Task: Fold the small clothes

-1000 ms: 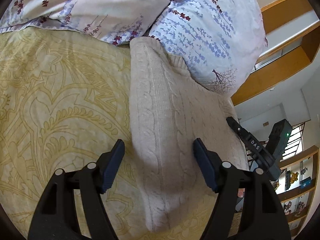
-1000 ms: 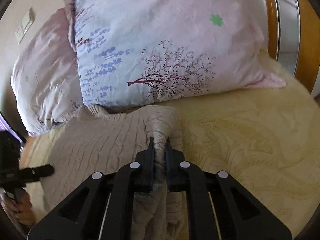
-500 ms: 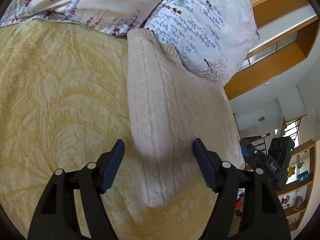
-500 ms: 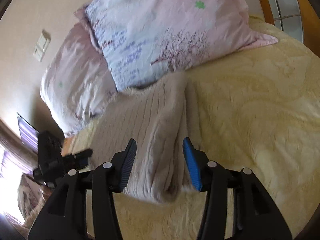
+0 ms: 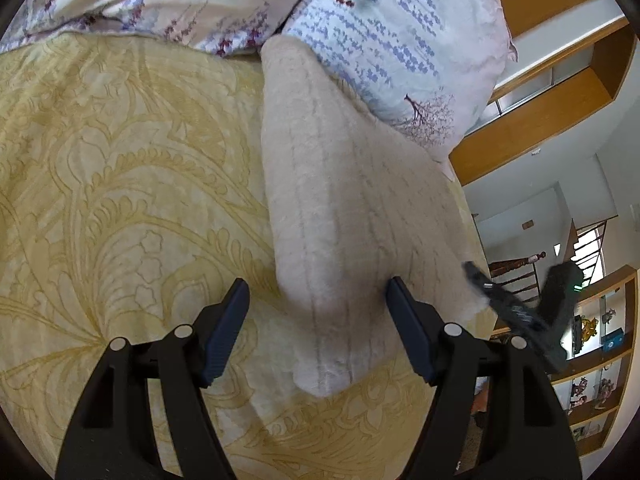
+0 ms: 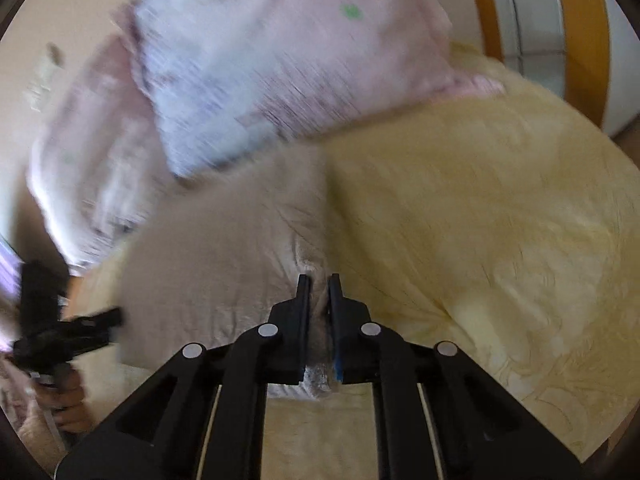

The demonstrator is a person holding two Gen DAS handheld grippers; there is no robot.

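A cream cable-knit sweater [image 5: 344,200] lies folded lengthwise on the yellow patterned bedspread [image 5: 120,184], its far end against the pillows. My left gripper [image 5: 316,300] is open, its fingers straddling the sweater's near left corner without gripping. In the blurred right wrist view, my right gripper [image 6: 318,284] is shut on the sweater [image 6: 224,248] at its near right edge, with fabric pinched between the pads. The right gripper also shows in the left wrist view [image 5: 520,312].
Two floral pillows [image 5: 392,32] lie at the head of the bed behind the sweater. A wooden window frame [image 6: 584,40] stands at the far right. Shelves [image 5: 592,360] with small items are beyond the bed's edge.
My right gripper, open half a second ago, has closed on the sweater's near right edge and is moving fast. My left gripper stays open and has shifted slightly along the sweater.
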